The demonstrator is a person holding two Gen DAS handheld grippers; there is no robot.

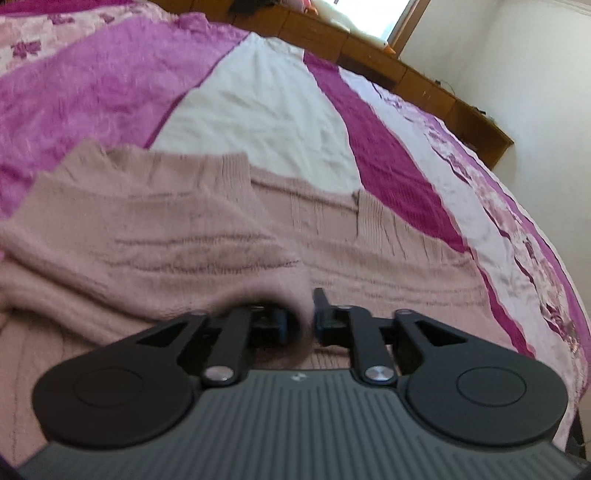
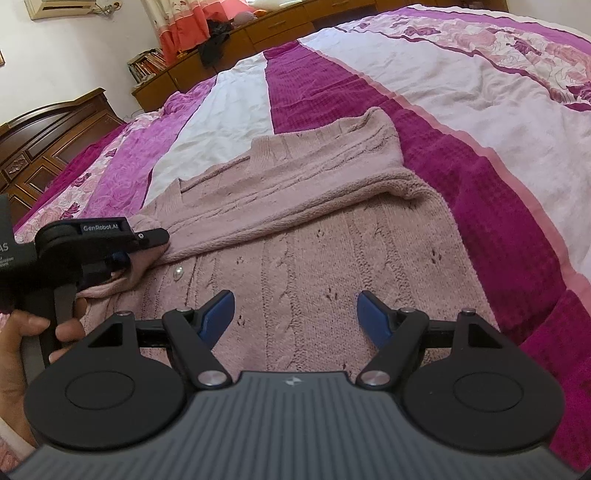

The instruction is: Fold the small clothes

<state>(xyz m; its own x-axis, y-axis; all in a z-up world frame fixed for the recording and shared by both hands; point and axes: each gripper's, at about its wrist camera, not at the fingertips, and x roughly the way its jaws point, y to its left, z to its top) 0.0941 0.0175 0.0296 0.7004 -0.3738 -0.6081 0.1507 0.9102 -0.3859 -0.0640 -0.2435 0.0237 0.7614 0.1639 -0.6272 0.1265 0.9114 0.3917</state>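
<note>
Here, pink cardigan (image 2: 295, 236) lies mid-bed (image 2: 480, 110), one sleeve (image 2: 303, 184) folded across. Left gripper (image 1: 301, 321) pinches sleeve cuff. Right gripper (image 2: 295, 314) hovers over knit, jaws apart, empty. Risk: loose knit slips from pinch, sleeve sags, fold skews.

Cardigan (image 2: 295, 236): dusty pink, cable-knit. Bedspread (image 2: 480, 122): striped magenta, white and pink, with rose print. Gripper pads (image 2: 218, 314): blue.

Cardigan (image 2: 295, 236) lies flat on bed (image 2: 480, 92), centre frame; one sleeve (image 2: 288, 192) folded across it. Cabinets (image 2: 258, 33) behind the bed, upper left.
</note>
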